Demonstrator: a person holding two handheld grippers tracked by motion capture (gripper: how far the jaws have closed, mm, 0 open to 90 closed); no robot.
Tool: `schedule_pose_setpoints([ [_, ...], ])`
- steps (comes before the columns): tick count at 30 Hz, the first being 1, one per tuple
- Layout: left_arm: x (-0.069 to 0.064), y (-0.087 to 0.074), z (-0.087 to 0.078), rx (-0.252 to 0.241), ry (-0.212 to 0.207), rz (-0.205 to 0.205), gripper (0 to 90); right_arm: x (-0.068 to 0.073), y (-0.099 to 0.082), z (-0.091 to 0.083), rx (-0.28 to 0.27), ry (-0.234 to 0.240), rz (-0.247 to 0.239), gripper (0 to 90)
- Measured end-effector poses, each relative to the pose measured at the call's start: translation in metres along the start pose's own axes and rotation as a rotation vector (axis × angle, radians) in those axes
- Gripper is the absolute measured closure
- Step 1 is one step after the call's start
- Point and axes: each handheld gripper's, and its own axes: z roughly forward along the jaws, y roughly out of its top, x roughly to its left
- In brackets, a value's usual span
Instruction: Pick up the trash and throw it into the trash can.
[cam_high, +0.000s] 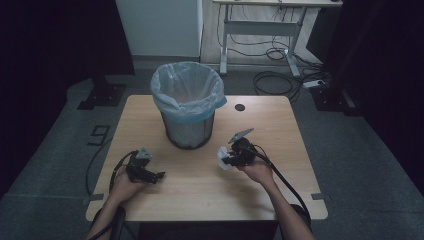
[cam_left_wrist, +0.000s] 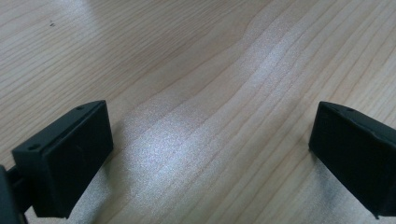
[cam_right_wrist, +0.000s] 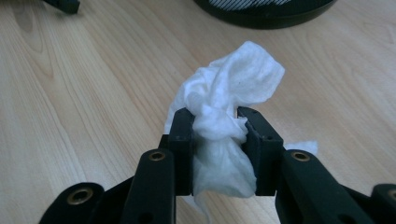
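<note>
Right gripper (cam_right_wrist: 218, 135): jaws pinching a crumpled white tissue (cam_right_wrist: 233, 88) that bulges above them. Left gripper (cam_left_wrist: 210, 154): jaws spread wide, bare wooden table (cam_left_wrist: 196, 70) between.

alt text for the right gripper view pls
The right tool pinches a crumpled white tissue between its two black jaws, over a light wooden table. The dark base of a bin sits at the top edge.

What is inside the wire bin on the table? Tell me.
The bin holds a pale plastic liner folded over its rim. The opening shows just the liner's inner walls; the bottom is hidden, so any contents there cannot be seen.
</note>
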Motion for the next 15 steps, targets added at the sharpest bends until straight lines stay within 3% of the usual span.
schedule_pose_setpoints([
  [5, 0.000, 0.000, 0.000, 0.001, 0.002, 0.002, 0.0, -0.005, 0.011, -0.010, -0.007, 0.016, 0.020, 67.1],
  [15, 0.000, 0.000, 0.000, 0.000, 0.001, 0.001, 0.0, -0.016, 0.044, -0.040, -0.029, 0.000, 0.023, 66.8],
])
